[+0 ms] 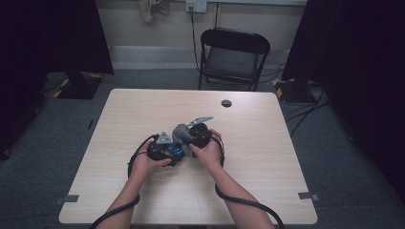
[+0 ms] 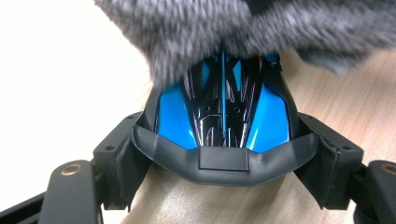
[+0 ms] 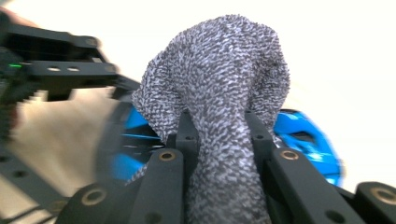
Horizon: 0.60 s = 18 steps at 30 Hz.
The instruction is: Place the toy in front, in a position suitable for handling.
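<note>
Forearms enter the high view from the near edge and meet over the middle of the table (image 1: pixel 143 107). Left gripper (image 1: pixel 168 151) and right gripper (image 1: pixel 193 138) sit close together there, each trailing a black cable toward the near edge. Between them lies a blue-and-black toy car (image 1: pixel 175 151), with a grey cloth (image 1: pixel 181 132) bunched on top of it. Far of the grippers, a small dark disc (image 1: pixel 226 103) rests on the tabletop. Beyond the far edge stands a folding chair (image 1: pixel 232 57).

Left gripper view: the jaws stand wide and clamp the car (image 2: pixel 223 112) at its two sides, the pads pressing on the black bumper. The car's glossy blue body points away from the camera. The cloth (image 2: pixel 196 32) covers the far end of the car and appears blurred.

Right gripper view: the jaws are drawn close together and pinch a fold of the cloth (image 3: pixel 219 93), which rises as a hump above them. Behind the cloth, the car (image 3: pixel 303 135) shows blue on both sides. The left gripper's (image 3: pixel 65 70) black frame appears at upper left, blurred.
</note>
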Each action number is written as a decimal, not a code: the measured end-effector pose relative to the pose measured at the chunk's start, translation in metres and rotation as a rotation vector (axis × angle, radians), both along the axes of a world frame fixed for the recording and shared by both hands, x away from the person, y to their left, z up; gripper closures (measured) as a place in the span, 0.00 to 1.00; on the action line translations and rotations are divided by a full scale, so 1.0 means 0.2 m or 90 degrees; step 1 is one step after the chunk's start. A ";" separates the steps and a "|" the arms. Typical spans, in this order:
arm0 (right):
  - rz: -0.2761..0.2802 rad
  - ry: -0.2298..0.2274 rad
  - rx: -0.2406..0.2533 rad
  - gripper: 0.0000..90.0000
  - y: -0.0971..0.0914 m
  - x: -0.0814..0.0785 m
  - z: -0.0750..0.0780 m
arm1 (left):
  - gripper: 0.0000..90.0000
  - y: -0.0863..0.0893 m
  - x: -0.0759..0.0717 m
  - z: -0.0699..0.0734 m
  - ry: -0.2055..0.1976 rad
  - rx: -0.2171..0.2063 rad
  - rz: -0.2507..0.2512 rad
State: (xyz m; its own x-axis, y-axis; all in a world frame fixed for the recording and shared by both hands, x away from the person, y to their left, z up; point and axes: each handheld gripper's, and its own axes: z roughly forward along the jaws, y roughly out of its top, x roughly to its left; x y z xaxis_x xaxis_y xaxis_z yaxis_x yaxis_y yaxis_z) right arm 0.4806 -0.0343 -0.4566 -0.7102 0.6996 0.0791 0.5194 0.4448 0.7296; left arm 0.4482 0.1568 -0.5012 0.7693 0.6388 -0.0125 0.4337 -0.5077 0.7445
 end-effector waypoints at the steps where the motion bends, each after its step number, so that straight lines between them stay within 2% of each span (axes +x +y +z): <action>1: -0.006 -0.003 -0.005 0.82 -0.01 0.01 0.00 | 0.27 0.00 0.00 0.00 0.001 -0.001 0.001; 9: -0.037 -0.010 -0.019 0.82 -0.10 0.08 -0.04 | 0.27 0.00 0.00 0.00 0.001 -0.001 0.002; 11: -0.049 -0.004 -0.005 0.82 -0.12 0.10 -0.05 | 0.27 0.00 0.00 0.00 0.001 -0.001 0.002; 18: -0.064 -0.008 -0.017 0.82 -0.16 0.13 -0.07 | 0.27 0.00 0.00 0.00 0.001 -0.001 0.002</action>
